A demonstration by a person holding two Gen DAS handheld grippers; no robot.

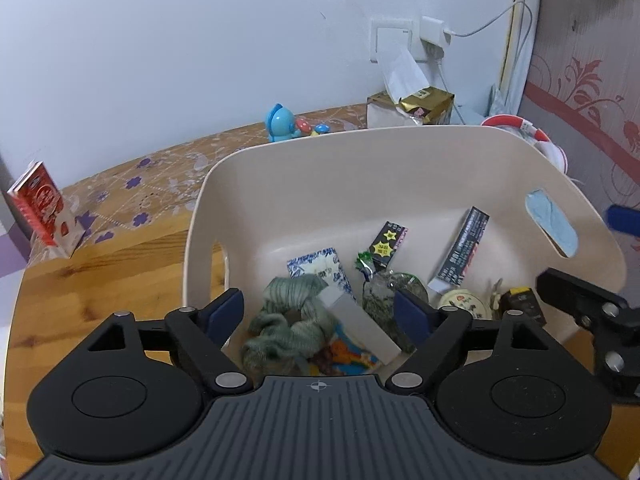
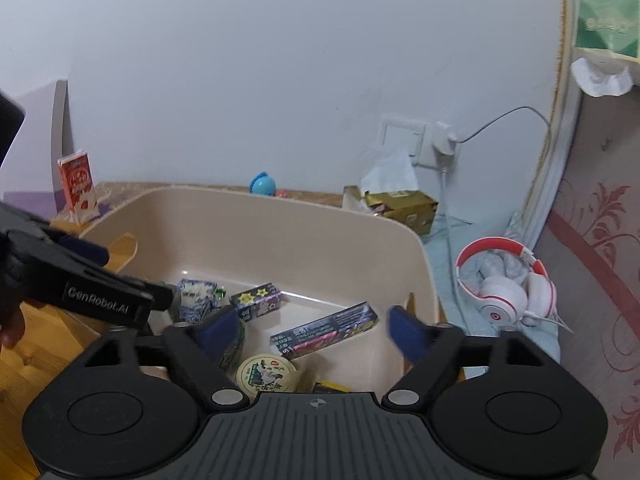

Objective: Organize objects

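Left gripper (image 1: 320, 312): jaws wide, empty, poised over near end of beige bin (image 1: 400, 152). Right gripper (image 2: 314, 330): jaws wide, empty, over bin's right side.

Bin contents: green cloth (image 1: 288, 324), white box (image 1: 362, 324), blue-patterned packet (image 1: 320, 268), star box (image 1: 387, 244), long dark box (image 1: 462, 252), round tin (image 2: 266, 374).

Outside bin, on table (image 1: 100, 288): red carton (image 1: 42, 210), blue toy (image 1: 280, 122).

Judged step: between placements, most items binned. Next move likely: left gripper travels well left to carton, closes across narrow faces.

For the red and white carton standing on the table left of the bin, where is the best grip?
Probably the red and white carton is best gripped across its narrow upper body, approached from the bin side. It stands upright and apart from other items, leaving both flat faces free.
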